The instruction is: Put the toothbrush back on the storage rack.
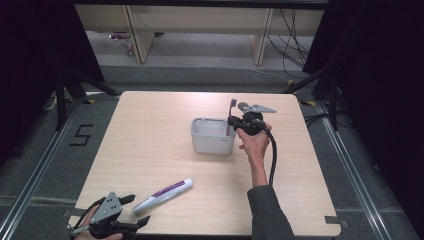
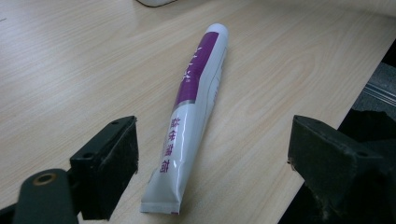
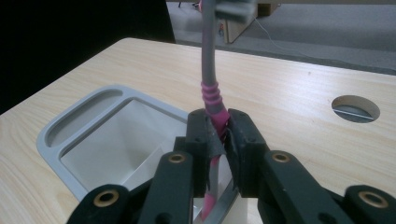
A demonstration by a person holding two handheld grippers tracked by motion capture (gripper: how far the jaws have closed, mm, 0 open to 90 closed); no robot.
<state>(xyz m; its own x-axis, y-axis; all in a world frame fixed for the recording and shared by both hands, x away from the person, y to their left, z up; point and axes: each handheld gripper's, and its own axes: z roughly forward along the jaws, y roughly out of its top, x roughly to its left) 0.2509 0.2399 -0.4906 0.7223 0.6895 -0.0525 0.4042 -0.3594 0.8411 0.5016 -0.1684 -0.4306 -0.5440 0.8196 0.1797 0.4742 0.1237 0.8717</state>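
Note:
A grey and pink toothbrush (image 1: 231,116) stands upright over the right side of a grey holder box (image 1: 212,135) in the middle of the table. My right gripper (image 1: 235,121) is shut on the toothbrush (image 3: 211,98), and its lower end dips inside the grey holder box (image 3: 88,123). A white and purple toothpaste tube (image 1: 163,195) lies flat near the table's front left. My left gripper (image 1: 139,210) is open just short of the tube's crimped end. In the left gripper view the toothpaste tube (image 2: 194,107) lies between the spread jaws of my left gripper (image 2: 212,163).
The wooden table (image 1: 150,125) has a round cable hole (image 3: 356,108) near its far right. Black curtains and stand legs flank both sides. The table's front edge runs close to my left gripper.

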